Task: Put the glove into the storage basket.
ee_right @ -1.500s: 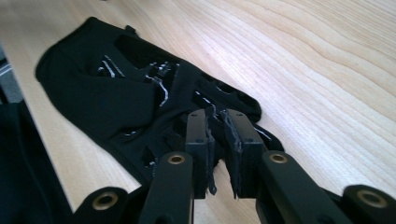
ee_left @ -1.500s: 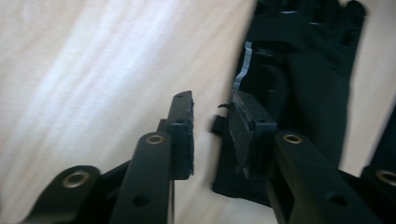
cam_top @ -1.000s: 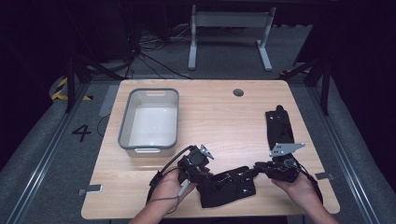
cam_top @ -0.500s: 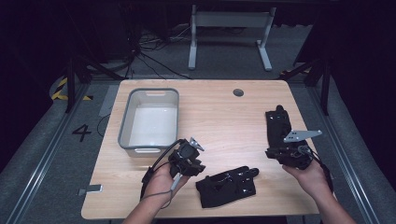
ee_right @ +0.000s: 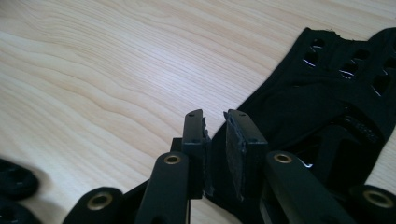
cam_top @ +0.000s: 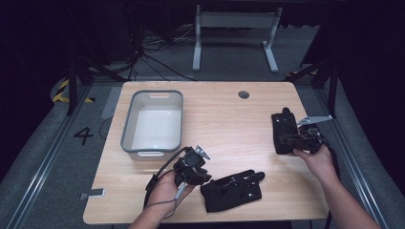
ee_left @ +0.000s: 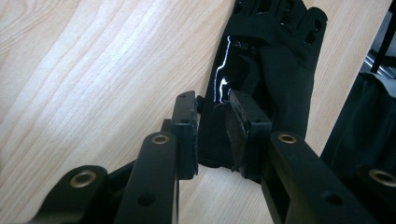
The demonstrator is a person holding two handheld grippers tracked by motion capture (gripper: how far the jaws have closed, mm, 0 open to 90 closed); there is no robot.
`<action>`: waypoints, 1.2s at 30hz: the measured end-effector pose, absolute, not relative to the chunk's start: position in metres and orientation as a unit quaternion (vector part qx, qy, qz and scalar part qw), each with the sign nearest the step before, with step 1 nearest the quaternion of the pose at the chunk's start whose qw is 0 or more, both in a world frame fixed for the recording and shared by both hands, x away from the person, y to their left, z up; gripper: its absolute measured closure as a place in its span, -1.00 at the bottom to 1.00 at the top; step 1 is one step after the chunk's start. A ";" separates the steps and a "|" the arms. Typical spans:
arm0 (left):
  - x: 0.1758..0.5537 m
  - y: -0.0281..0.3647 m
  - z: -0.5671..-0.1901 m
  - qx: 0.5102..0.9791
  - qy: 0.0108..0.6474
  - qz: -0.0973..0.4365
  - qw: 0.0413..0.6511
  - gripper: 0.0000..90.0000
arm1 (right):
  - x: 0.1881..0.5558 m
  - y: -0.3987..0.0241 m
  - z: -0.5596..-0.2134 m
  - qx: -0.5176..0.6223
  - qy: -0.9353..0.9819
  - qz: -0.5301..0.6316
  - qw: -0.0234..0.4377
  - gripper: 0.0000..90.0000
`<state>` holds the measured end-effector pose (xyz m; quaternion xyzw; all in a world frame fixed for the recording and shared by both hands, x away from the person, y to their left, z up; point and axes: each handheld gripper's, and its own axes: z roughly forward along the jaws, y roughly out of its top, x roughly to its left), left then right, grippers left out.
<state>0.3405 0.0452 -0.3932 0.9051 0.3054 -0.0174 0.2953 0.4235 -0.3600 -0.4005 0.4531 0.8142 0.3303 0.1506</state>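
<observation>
Nearest me, my left gripper [cam_top: 197, 172] rests by the front edge of the worktop [cam_top: 219, 119], its jaws narrowly parted around the cuff edge of the near black glove [cam_top: 234, 191], which lies flat just beside it. Farther off at the right edge, my right gripper [cam_top: 292, 141] has its jaws almost pressed together on the hem of the second black glove [cam_top: 282, 130]. Beyond, toward the left, stands the grey tub [cam_top: 128, 134].
</observation>
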 end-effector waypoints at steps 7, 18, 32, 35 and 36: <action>0.342 0.054 -0.397 0.900 0.321 0.000 0.294 0.50 | 0.448 -0.372 -0.403 0.478 0.810 0.298 0.162 0.70; 0.344 0.056 -0.401 0.899 0.325 -0.003 0.293 0.48 | 0.484 -0.370 -0.410 0.509 0.803 0.262 0.166 0.62; 0.344 0.054 -0.402 0.901 0.321 -0.010 0.292 0.48 | 0.500 -0.373 -0.420 0.533 0.787 0.243 0.194 0.20; 0.343 0.053 -0.402 0.902 0.319 -0.010 0.291 0.48 | 0.503 -0.375 -0.424 0.537 0.788 0.239 0.183 0.11; 0.343 0.053 -0.402 0.902 0.319 -0.011 0.291 0.48 | 0.504 -0.375 -0.425 0.536 0.790 0.237 0.181 0.09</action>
